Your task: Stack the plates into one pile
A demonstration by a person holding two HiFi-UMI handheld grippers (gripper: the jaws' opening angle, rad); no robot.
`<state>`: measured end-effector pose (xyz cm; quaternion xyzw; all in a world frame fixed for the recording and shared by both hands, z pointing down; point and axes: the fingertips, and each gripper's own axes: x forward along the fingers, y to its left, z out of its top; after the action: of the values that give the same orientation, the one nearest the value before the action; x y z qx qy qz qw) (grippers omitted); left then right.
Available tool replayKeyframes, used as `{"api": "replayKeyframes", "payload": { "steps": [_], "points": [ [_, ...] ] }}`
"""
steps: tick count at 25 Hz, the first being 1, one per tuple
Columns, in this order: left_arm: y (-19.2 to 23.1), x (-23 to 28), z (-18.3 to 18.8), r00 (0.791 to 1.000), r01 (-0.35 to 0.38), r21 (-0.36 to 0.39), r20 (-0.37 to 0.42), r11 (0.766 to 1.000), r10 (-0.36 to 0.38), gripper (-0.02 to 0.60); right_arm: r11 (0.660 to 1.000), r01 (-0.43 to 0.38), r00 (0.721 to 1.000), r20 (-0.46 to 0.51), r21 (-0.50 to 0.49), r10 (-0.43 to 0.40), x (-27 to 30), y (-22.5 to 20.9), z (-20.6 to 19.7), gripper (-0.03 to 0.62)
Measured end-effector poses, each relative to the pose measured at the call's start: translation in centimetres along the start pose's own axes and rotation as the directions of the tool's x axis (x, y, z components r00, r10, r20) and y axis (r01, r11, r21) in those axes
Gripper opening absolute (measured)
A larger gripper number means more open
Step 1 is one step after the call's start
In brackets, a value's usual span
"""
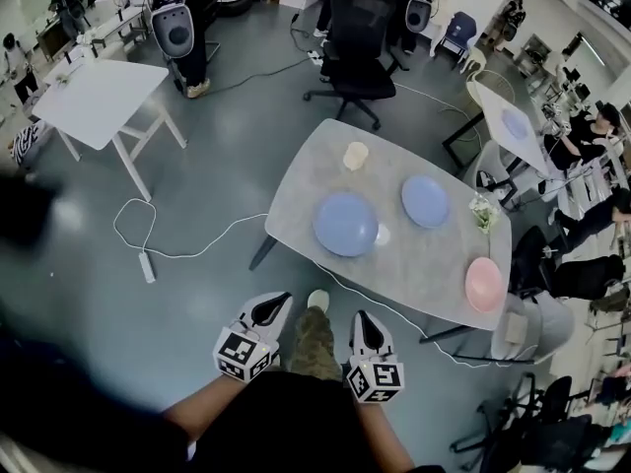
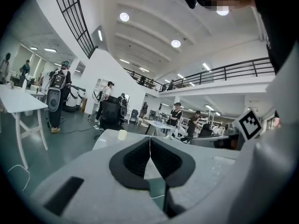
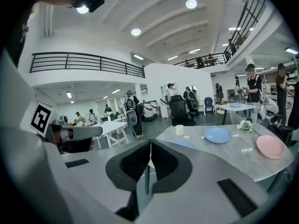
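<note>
A grey table (image 1: 296,180) carries a large blue plate (image 1: 346,224), a smaller blue plate (image 1: 426,201) and a pink plate (image 1: 483,284) near its right end. Both grippers hang short of the table's near edge, over the floor. My left gripper (image 1: 273,306) is shut with nothing in it, its pads meeting (image 2: 150,141). My right gripper (image 1: 365,321) is also shut and empty (image 3: 150,147). The right gripper view shows the smaller blue plate (image 3: 217,135), the pink plate (image 3: 270,146) and a strip of the large blue plate (image 3: 185,143) above the jaw.
A cream cup (image 1: 356,156) stands at the table's far end and a small bunch of flowers (image 1: 482,212) at its right edge. A black office chair (image 1: 357,47) sits beyond the table. A white cable (image 1: 148,244) lies on the floor to the left.
</note>
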<state>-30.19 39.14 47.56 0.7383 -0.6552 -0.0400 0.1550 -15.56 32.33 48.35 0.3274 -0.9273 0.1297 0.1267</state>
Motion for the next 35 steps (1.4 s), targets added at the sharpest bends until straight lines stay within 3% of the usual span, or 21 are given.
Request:
{"api": "replayKeyframes", "payload": {
  "steps": [10, 16, 21, 25, 30, 33, 35],
  "points": [
    [5.1, 9.8, -3.5, 0.992, -0.015, -0.058, -0.125, 0.998, 0.008, 0.018, 0.999, 0.037, 0.997, -0.067, 0.033, -0.035, 9.0, -8.0, -1.2, 0.013],
    [10.1, 17.1, -5.7, 0.970, -0.126, -0.102, -0.222, 0.987, 0.101, 0.018, 0.995, 0.064, 0.988, -0.147, 0.074, -0.052, 15.9, -15.0, -2.0, 0.014],
    [13.5, 23.5, -9.3, 0.928, -0.154, -0.110, -0.357, 0.982, 0.105, 0.018, 0.990, 0.105, 0.970, -0.229, 0.090, -0.082, 21.1, -21.3, -3.8, 0.014],
    [16.0, 27.6, -12.0, 0.893, -0.172, -0.114, -0.438, 0.978, 0.106, 0.020, 0.996, 0.082, 0.963, -0.261, 0.017, -0.075, 25.1, -24.2, -4.9, 0.014],
    [19.0, 31.1, -15.6, 0.845, -0.241, -0.155, -0.519, 0.958, 0.128, 0.028, 0.993, 0.104, 0.916, -0.396, 0.059, -0.072, 28.4, -26.9, -9.1, 0.015],
    [20.0, 32.6, -17.5, 0.816, -0.262, -0.177, -0.566, 0.949, 0.119, 0.145, 0.988, 0.120, 0.882, -0.467, 0.093, -0.064, 29.6, -28.1, -11.9, 0.017],
    [20.3, 33.5, -18.3, 0.803, -0.273, -0.190, -0.585, 0.943, 0.115, 0.171, 0.984, 0.126, 0.859, -0.510, 0.122, -0.047, 30.1, -28.9, -13.6, 0.043]
  ]
}}
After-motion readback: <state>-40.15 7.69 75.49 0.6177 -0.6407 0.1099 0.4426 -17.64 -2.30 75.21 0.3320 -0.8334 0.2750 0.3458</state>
